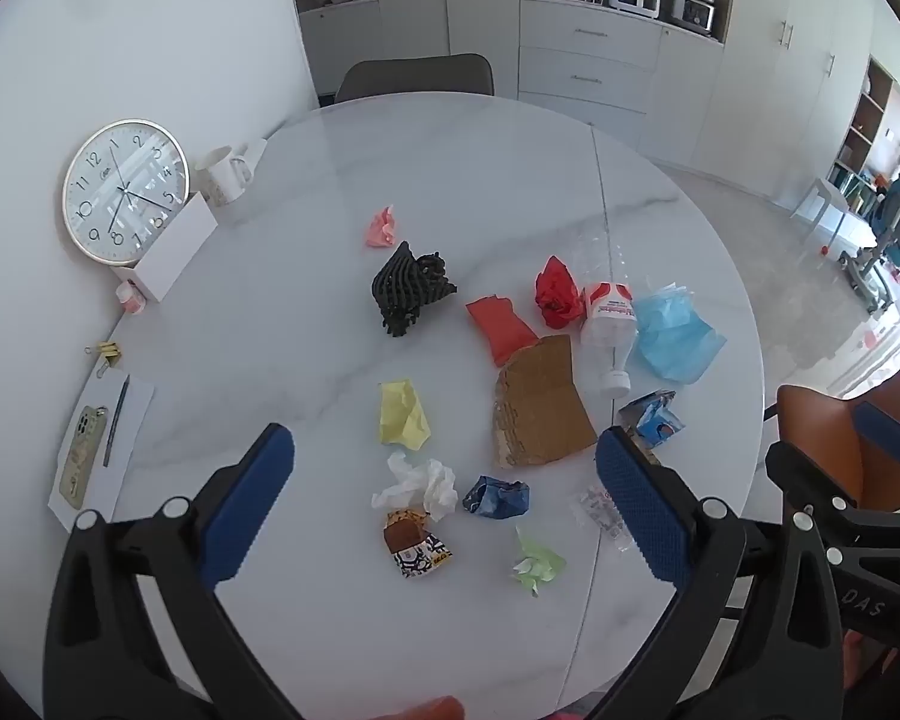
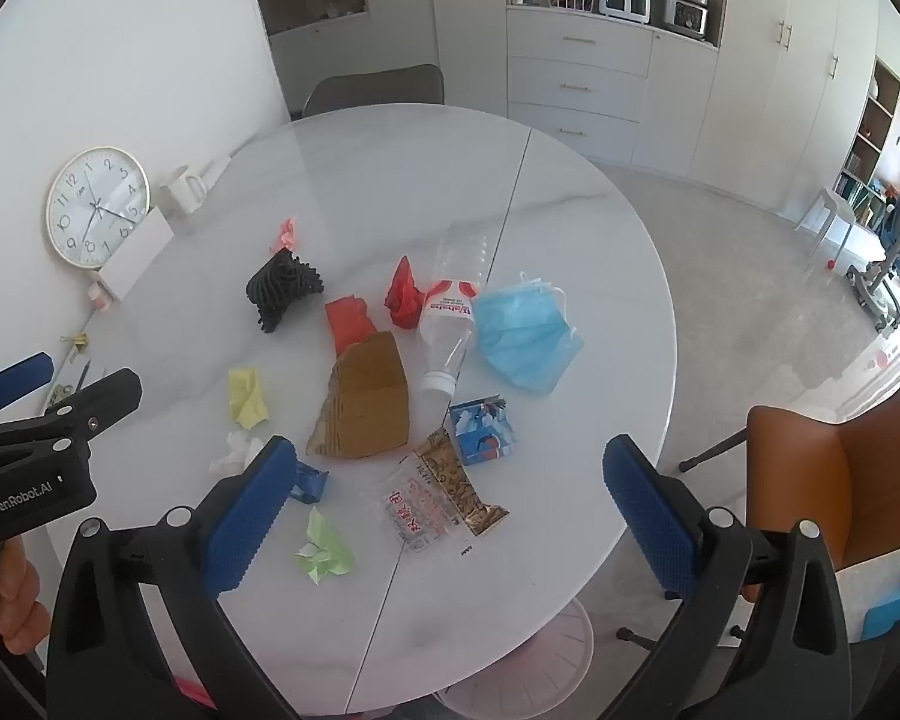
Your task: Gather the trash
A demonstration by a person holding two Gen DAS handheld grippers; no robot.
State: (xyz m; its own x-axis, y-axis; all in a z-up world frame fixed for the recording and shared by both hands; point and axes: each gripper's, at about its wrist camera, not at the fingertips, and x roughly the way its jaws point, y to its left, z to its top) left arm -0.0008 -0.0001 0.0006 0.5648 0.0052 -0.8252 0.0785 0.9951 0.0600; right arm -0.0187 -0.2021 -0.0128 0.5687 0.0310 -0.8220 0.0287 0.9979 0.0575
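Round white marble table (image 1: 450,180) bearing scattered trash; left wrist view: left gripper (image 1: 444,504) spread wide, empty, poised over crumpled white tissue (image 1: 420,480); right wrist view: right gripper (image 2: 444,510) likewise agape, empty, above clear printed snack wrapper (image 2: 432,510), likely readying pickup.

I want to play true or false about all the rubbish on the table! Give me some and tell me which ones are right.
1. Both grippers, left and right, are open and empty. True.
2. The plastic bottle stands upright. False: it lies on its side.
3. The blue face mask lies beside the bottle. True.
4. The clock lies flat on the table. False: it stands propped near the wall.
5. The crumpled yellow paper sits on the cardboard piece. False: they lie apart.
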